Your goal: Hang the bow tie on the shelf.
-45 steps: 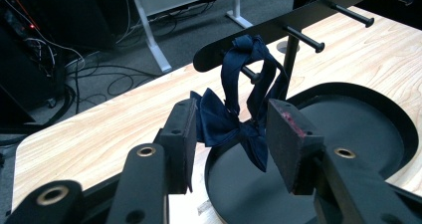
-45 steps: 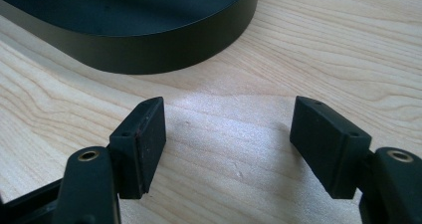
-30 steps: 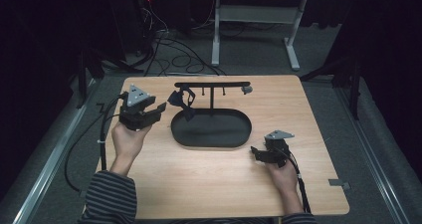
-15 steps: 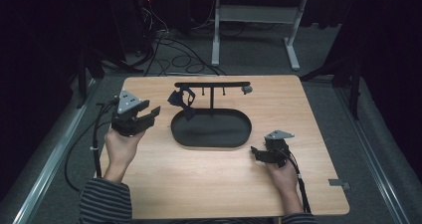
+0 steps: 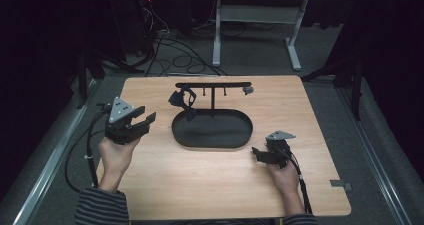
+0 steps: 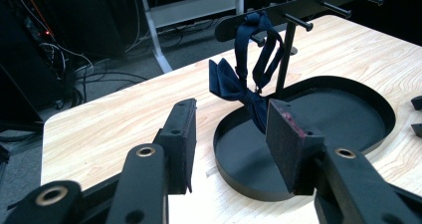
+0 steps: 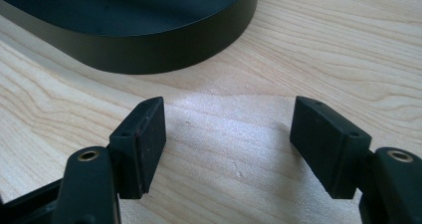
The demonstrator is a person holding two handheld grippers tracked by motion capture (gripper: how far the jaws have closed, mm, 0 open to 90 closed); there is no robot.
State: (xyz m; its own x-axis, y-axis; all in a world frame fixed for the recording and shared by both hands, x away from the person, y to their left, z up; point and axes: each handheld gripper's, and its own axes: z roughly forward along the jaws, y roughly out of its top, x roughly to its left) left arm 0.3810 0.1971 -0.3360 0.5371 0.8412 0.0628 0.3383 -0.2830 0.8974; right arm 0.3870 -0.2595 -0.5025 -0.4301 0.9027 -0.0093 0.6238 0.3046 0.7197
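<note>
On the table [image 5: 210,185] stand one black oval tray [image 5: 212,130] with one peg rack [image 5: 214,85], and one navy bow tie [image 6: 238,87], knotted, hanging by its strap from a peg. Two grippers, left gripper [image 5: 142,121] and right gripper [image 5: 256,153], both have jaws spread, empty.

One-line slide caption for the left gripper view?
Open left hand-held gripper faces a navy bow tie hanging on a black rack over its tray.

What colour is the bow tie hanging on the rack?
Dark navy blue. The bow tie shows best in the left gripper view, hanging from a peg of the black rack.
</note>
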